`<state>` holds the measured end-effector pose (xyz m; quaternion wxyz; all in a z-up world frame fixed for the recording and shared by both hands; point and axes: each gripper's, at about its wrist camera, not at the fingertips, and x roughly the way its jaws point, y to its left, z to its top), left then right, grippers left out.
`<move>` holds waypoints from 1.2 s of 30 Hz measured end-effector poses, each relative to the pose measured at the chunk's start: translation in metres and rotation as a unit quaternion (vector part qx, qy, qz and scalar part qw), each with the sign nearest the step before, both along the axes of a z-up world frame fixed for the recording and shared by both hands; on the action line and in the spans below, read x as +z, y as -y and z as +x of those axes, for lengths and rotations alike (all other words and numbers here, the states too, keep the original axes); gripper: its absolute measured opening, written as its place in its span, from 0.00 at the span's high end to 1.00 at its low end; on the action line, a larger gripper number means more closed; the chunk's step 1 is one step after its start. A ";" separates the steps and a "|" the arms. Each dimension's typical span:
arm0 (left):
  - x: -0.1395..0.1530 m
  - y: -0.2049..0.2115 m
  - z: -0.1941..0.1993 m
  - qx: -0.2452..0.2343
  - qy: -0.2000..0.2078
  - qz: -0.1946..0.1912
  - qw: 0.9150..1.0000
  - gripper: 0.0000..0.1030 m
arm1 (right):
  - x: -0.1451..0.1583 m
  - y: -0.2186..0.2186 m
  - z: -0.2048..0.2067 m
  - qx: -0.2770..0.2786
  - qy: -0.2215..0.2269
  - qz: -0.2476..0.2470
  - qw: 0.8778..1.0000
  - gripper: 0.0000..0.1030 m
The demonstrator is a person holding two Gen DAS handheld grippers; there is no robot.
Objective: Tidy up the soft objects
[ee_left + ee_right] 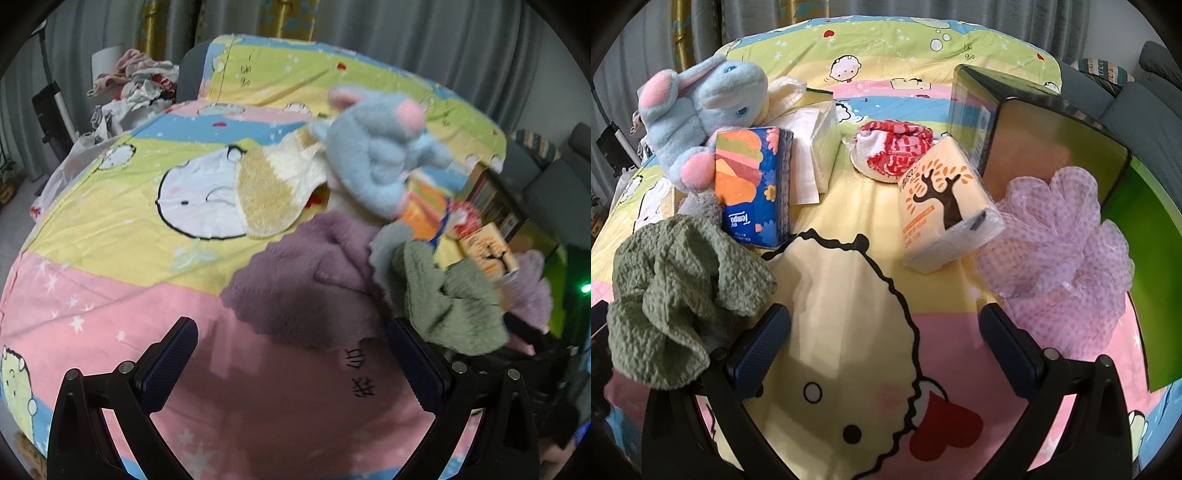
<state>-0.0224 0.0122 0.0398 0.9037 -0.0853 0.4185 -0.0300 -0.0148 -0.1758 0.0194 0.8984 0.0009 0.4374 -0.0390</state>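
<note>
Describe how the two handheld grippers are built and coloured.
Both look alike. The left gripper and right gripper each have glossy black plastic arms with round silver bolts at the joints. Their fingers carry dark blue pads with a fine dotted texture. No cables or sleeves show.

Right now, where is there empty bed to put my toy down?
The bare pink stretch of the sheet, left of the purple fleece, is free. So is the yellow patch in front of the right gripper, between the green cloth and the lilac mesh pouf. Farther back it is crowded: the plush elephant, tissue packs and black box.
</note>
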 end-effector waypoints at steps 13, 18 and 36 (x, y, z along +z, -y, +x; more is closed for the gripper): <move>0.039 -0.014 -0.020 -0.015 0.053 -0.051 0.997 0.01 | 0.050 -0.002 -0.048 -0.006 0.081 -0.022 0.996 0.02; 0.043 -0.014 -0.024 -0.019 0.058 -0.054 0.997 0.01 | 0.062 -0.002 -0.057 -0.010 0.102 -0.039 0.994 0.06; 0.013 0.009 -0.012 -0.078 -0.001 -0.130 0.988 0.33 | 0.086 -0.014 -0.003 0.131 -0.043 0.229 0.964 0.21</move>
